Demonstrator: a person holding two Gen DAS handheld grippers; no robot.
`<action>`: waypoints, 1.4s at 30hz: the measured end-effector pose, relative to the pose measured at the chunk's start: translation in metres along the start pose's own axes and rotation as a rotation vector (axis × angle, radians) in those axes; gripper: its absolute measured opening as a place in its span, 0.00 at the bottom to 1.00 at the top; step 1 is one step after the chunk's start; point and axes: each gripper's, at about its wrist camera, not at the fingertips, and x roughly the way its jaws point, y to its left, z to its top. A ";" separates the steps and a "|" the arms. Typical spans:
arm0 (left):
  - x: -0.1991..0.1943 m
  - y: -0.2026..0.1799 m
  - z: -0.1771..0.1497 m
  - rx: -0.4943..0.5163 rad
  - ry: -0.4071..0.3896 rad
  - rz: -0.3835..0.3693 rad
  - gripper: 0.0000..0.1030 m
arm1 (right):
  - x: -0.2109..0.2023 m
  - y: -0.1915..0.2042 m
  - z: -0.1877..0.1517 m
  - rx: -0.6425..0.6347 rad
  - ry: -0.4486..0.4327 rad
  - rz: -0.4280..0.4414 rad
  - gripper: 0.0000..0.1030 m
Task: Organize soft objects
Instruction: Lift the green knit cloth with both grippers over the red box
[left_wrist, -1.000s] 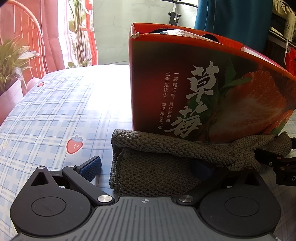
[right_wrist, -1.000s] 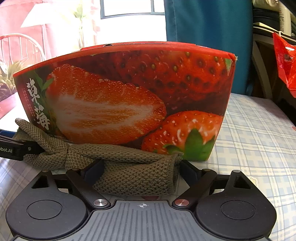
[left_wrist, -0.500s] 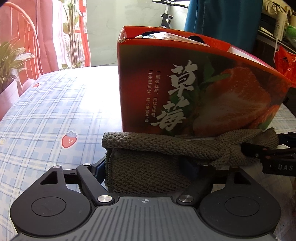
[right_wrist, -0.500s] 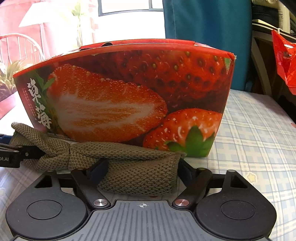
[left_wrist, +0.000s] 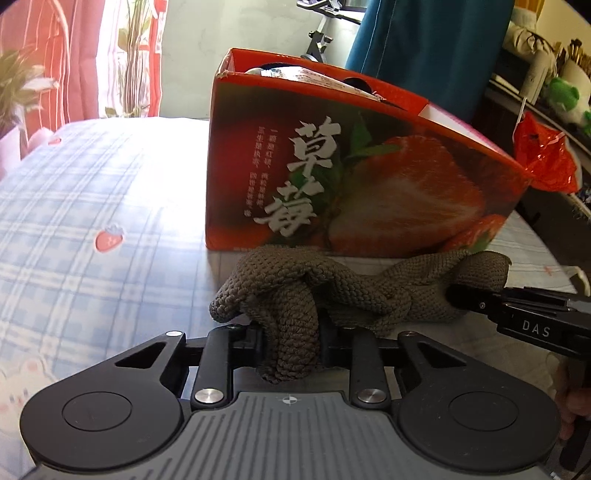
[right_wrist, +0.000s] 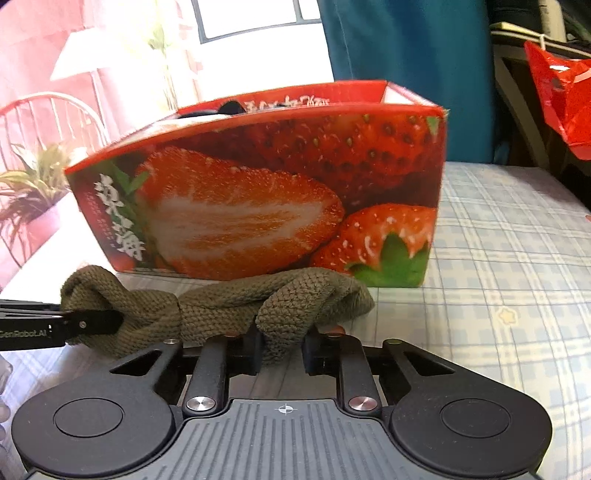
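Note:
An olive-green knitted cloth (left_wrist: 332, 295) hangs bunched between both grippers, lifted off the bed in front of the red strawberry box (left_wrist: 351, 177). My left gripper (left_wrist: 291, 339) is shut on its left end. My right gripper (right_wrist: 280, 343) is shut on its right end; the cloth (right_wrist: 229, 306) sags between them. The right gripper also shows in the left wrist view (left_wrist: 480, 302), and the left gripper in the right wrist view (right_wrist: 88, 321). The box (right_wrist: 277, 192) is open on top, with dark and white items inside.
A blue-checked sheet with strawberry prints (left_wrist: 92, 221) covers the bed. A red plastic bag (left_wrist: 546, 158) hangs at the right. A teal curtain (right_wrist: 406, 55) is behind the box. A potted plant (right_wrist: 29, 184) and a red chair stand at the left.
Both grippers have shut on the cloth's ends and lifted it. The cloth is now bunched and raised. The box looks farther away and its open top shows more.

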 end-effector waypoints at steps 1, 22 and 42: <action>-0.001 -0.001 -0.003 -0.007 -0.002 -0.005 0.26 | -0.005 -0.001 -0.003 -0.001 -0.011 0.002 0.17; -0.033 -0.036 -0.017 0.019 -0.064 -0.013 0.26 | -0.057 -0.008 -0.002 0.000 -0.113 0.012 0.16; -0.068 -0.037 -0.008 0.025 -0.176 -0.007 0.26 | -0.086 -0.001 0.013 -0.021 -0.208 0.047 0.16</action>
